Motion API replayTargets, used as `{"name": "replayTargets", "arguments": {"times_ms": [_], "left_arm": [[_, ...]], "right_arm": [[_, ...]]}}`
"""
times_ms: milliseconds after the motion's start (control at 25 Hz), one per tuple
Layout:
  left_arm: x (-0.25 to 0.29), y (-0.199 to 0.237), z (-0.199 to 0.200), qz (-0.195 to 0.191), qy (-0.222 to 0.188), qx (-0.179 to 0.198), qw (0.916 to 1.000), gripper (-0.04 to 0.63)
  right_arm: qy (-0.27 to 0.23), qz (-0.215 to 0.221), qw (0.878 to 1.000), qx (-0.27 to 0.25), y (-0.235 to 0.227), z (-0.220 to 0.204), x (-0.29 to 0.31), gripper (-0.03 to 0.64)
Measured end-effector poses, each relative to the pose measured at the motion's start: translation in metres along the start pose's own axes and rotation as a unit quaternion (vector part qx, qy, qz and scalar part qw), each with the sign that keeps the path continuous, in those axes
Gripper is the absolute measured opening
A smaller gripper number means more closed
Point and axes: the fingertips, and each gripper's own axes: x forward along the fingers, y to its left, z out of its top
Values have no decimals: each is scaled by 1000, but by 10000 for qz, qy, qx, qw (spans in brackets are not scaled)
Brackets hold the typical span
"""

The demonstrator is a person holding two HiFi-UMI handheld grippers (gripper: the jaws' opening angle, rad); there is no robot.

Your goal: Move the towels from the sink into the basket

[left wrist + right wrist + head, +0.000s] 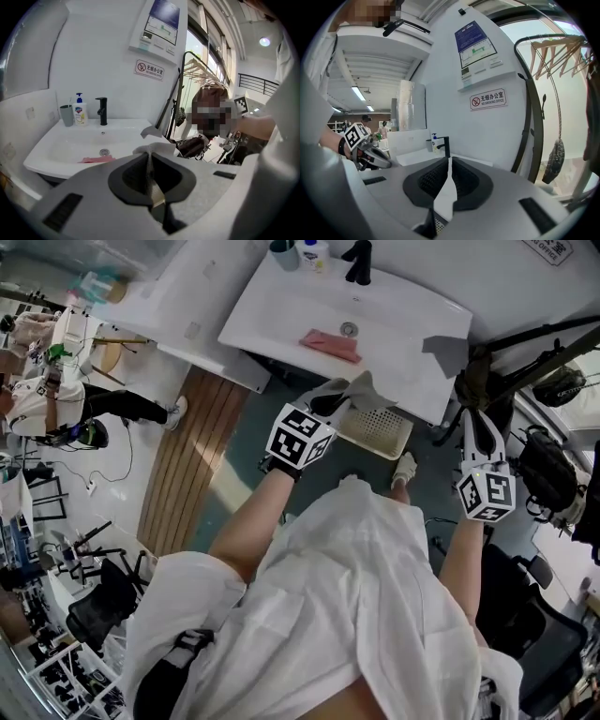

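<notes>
A pink towel [330, 345] [96, 160] lies in the white sink [281, 320] [56, 150] beside the drain. A grey towel [448, 352] [151, 131] is draped on the sink's right rim. My left gripper [345, 395] [150, 157] is shut on another grey towel [370, 392] [159, 149], held in the air before the sink's front edge, above the cream basket [377, 431] on the floor. My right gripper [478, 423] [449, 161] hovers to the right of the sink, jaws together and holding nothing.
A black tap [359, 261], a soap bottle [314, 253] and a cup [283, 253] stand at the sink's back. Bags [548, 465] and a clothes rack crowd the right side. A wooden floor strip [187, 465] lies to the left.
</notes>
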Motion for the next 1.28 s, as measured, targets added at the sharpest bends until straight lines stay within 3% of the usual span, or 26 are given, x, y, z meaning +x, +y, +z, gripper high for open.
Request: {"name": "replayTargets", "arguments": {"times_ms": [400, 760, 1120, 1280], "left_arm": [[14, -46, -53, -592, 545, -97, 9967, 21], [53, -39, -94, -650, 1163, -27, 9911, 21], [95, -36, -103, -725, 1578, -32, 9848, 23], [102, -34, -108, -704, 1644, -210, 9837, 52]], "right_arm": [[-22, -196, 9998, 95, 5, -8, -19, 32], [30, -316, 9994, 109, 1, -14, -29, 32], [28, -340, 9994, 112, -8, -13, -33, 32], [7, -352, 9993, 93, -11, -9, -33, 32]]}}
